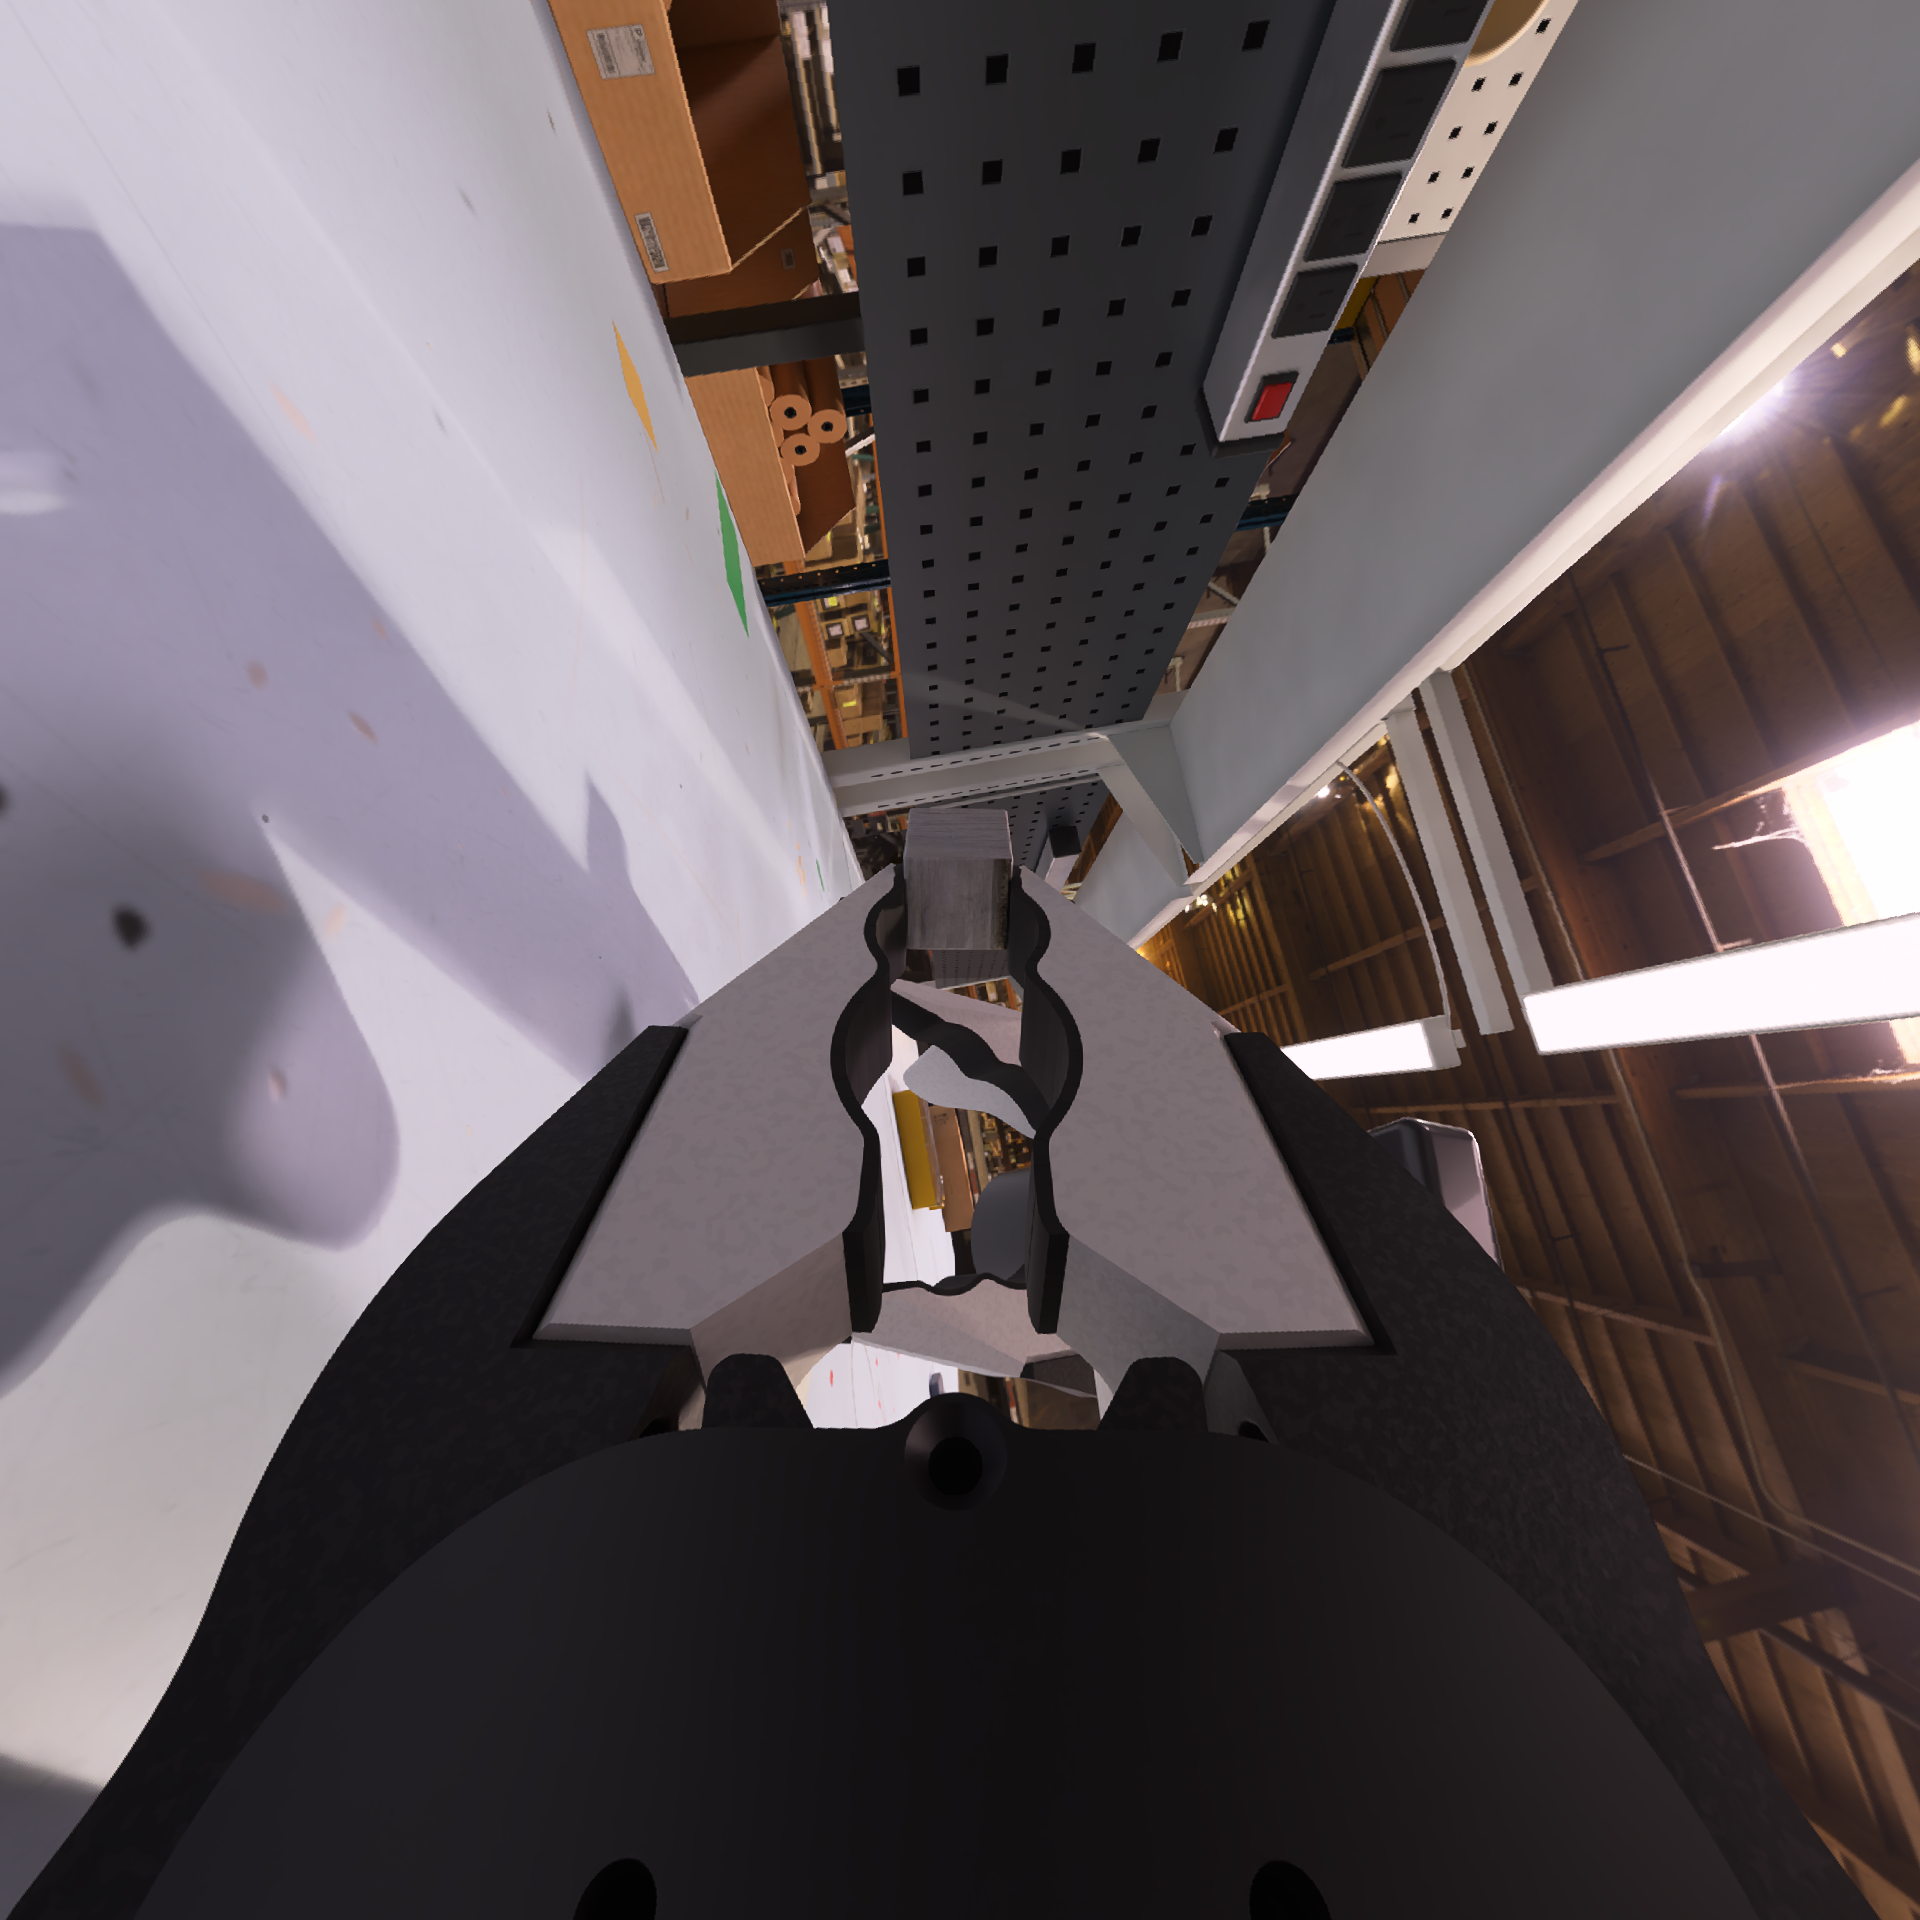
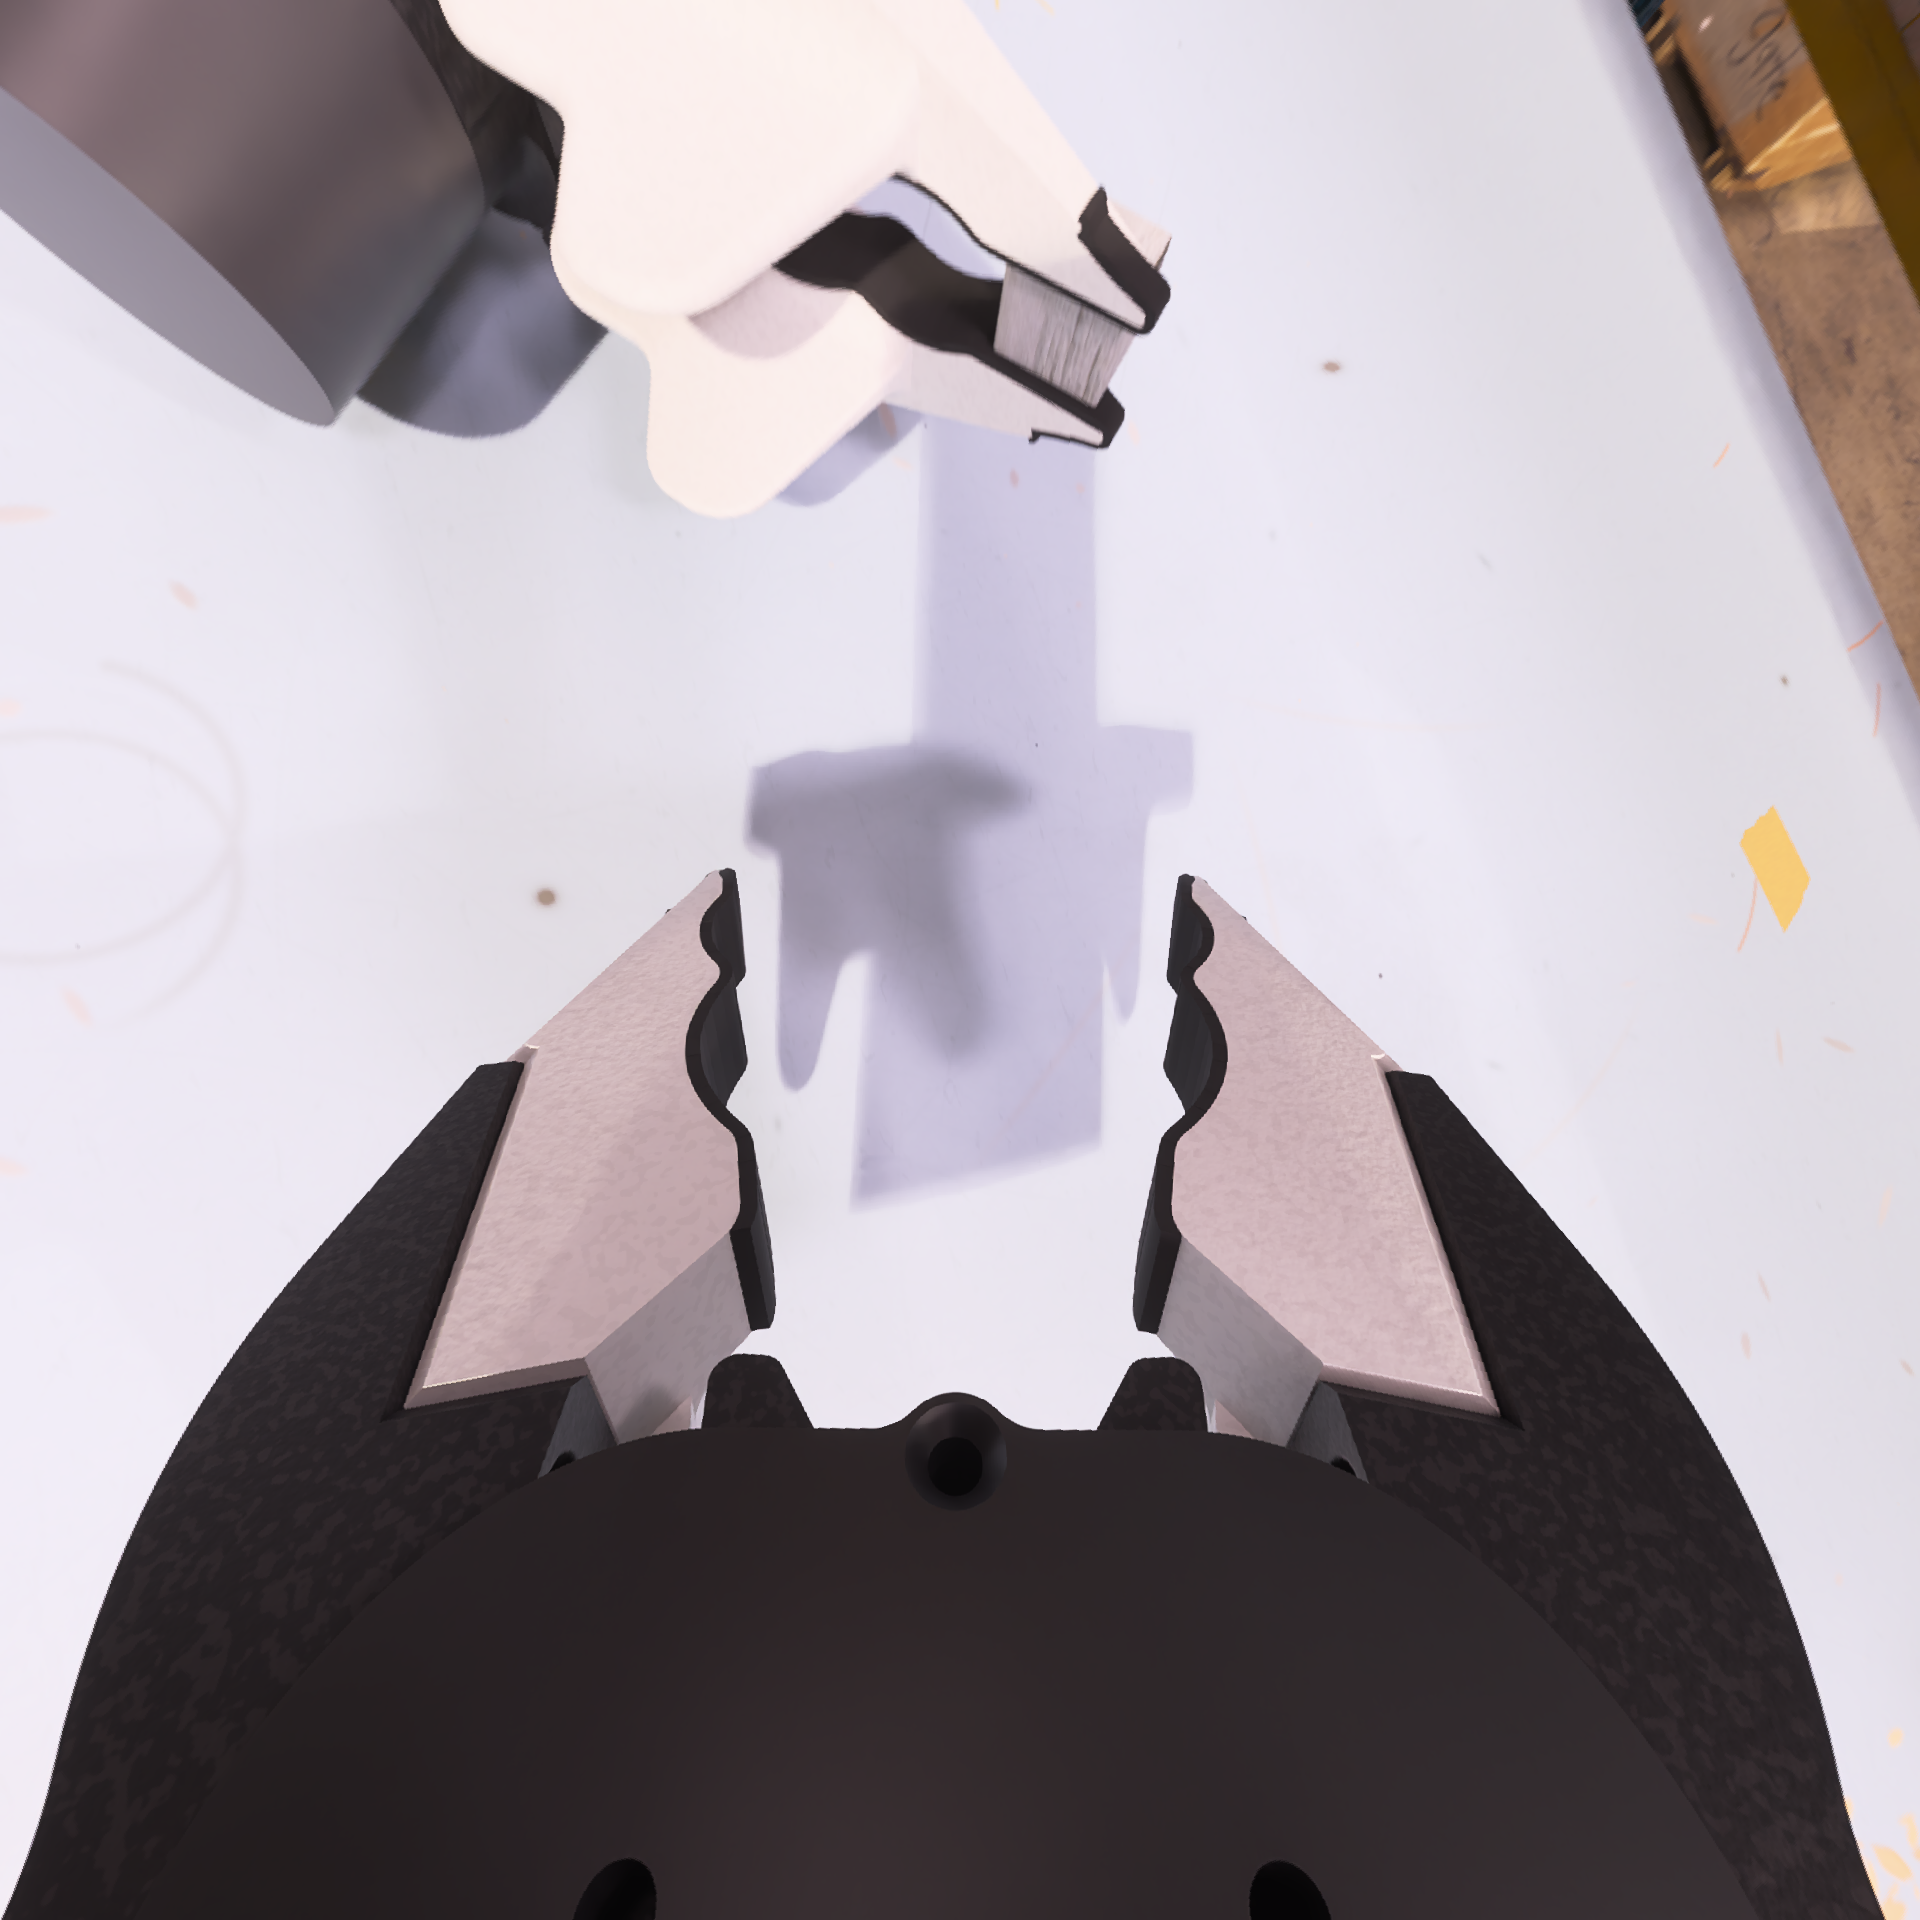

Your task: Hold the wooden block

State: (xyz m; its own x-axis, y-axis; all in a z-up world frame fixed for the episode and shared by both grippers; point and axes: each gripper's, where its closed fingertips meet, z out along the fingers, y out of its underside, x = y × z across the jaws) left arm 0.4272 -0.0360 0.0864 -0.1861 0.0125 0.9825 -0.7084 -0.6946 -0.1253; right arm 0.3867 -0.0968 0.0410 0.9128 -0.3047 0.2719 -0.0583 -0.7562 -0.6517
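Observation:
My left gripper (image 1: 956, 902) is shut on the wooden block (image 1: 958, 881), a small grey-brown cube pinched between its fingertips and held up off the white table (image 1: 364, 520). In the right wrist view the same left gripper (image 2: 1101, 322) shows at the top, tilted, with the block (image 2: 1060, 330) between its black pads, well above the table (image 2: 1351, 623). My right gripper (image 2: 956, 894) is open and empty, its fingers wide apart, pointing down at the table below the left gripper. Both grippers' shadows fall on the table between them.
A dark pegboard panel (image 1: 1039, 364) and a power strip with a red switch (image 1: 1330, 239) stand beyond the table's far edge. Cardboard boxes (image 1: 675, 145) sit on shelves behind. Yellow (image 2: 1775, 868) and green (image 1: 732, 551) tape marks lie on the table. The table's edge (image 2: 1766, 436) runs at the right.

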